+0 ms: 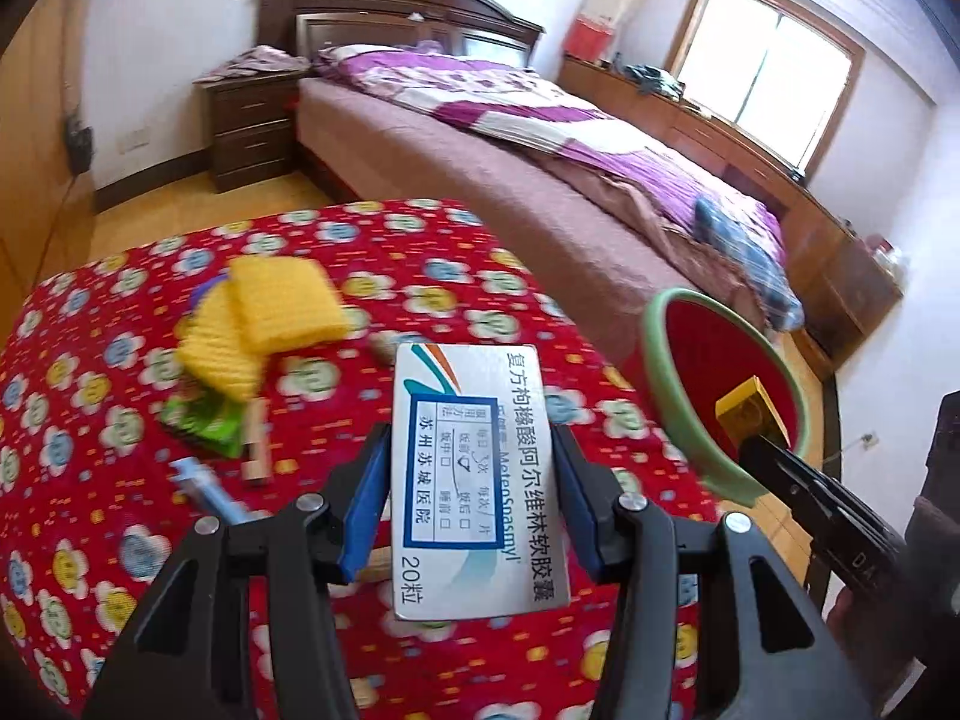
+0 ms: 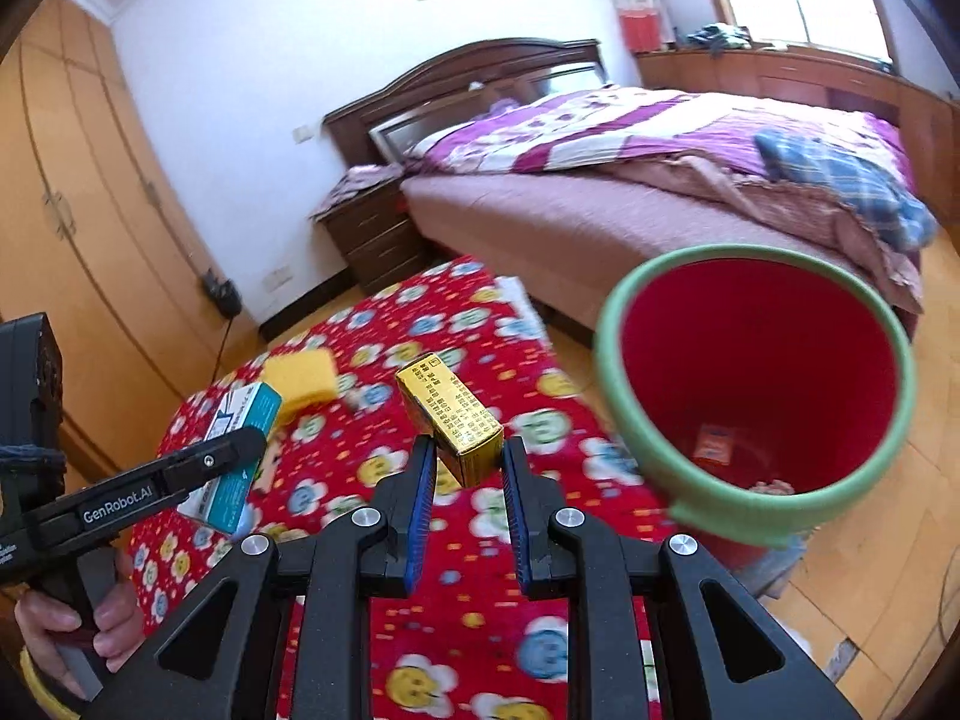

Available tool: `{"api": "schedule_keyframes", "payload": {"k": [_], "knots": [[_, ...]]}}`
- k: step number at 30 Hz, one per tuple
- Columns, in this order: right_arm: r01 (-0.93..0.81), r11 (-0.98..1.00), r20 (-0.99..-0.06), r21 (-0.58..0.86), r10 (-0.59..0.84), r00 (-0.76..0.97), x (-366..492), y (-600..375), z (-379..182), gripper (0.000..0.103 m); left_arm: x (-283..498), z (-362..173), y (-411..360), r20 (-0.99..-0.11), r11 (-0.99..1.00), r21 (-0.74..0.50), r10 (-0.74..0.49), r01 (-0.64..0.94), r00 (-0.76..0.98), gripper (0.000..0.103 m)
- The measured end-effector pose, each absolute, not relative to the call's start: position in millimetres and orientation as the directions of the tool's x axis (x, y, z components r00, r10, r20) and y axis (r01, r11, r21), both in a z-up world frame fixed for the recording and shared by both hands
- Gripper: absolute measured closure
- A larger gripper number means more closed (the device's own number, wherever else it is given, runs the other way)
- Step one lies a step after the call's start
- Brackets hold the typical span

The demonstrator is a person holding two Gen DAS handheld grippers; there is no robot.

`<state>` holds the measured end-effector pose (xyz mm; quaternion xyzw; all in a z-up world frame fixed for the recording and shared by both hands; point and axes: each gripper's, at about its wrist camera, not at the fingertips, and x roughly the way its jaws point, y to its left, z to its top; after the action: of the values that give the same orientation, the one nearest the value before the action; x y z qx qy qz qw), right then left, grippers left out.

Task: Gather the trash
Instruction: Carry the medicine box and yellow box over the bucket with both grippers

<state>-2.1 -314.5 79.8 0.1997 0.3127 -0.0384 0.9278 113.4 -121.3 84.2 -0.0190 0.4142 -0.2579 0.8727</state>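
My left gripper [image 1: 471, 450] is shut on a white medicine box [image 1: 474, 480] with a teal side, held above the red flowered table [image 1: 90, 510]. It also shows in the right wrist view [image 2: 240, 450]. My right gripper [image 2: 465, 450] is shut on a gold box [image 2: 450, 414], held above the table left of the red bin with a green rim [image 2: 762, 396]. In the left wrist view the gold box [image 1: 750, 414] sits in front of the bin's mouth [image 1: 678, 402]. The bin holds a few scraps at its bottom.
On the table lie yellow foam sleeves [image 1: 270, 312], a green wrapper [image 1: 210, 420], a small wooden stick [image 1: 258, 444] and a blue item [image 1: 210, 492]. A bed [image 1: 540, 180], a nightstand [image 1: 252, 126] and wardrobes [image 2: 78, 210] stand behind.
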Motion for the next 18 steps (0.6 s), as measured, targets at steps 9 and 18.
{"api": "schedule_keyframes", "payload": {"k": [9,18], "knots": [[0.298,0.875,-0.581,0.381,-0.024,0.813,-28.1,-366.8,74.1,0.081,107.1,90.1,-187.9,-0.710,0.815,-0.232,-0.515,0.531,0.481,0.050],[0.378,0.834,-0.586,0.401,-0.084,0.806,-42.2,-408.4,63.7,0.081,107.6,86.9,-247.5,-0.708,0.765,-0.224,-0.554,0.604,0.439,0.050]]}}
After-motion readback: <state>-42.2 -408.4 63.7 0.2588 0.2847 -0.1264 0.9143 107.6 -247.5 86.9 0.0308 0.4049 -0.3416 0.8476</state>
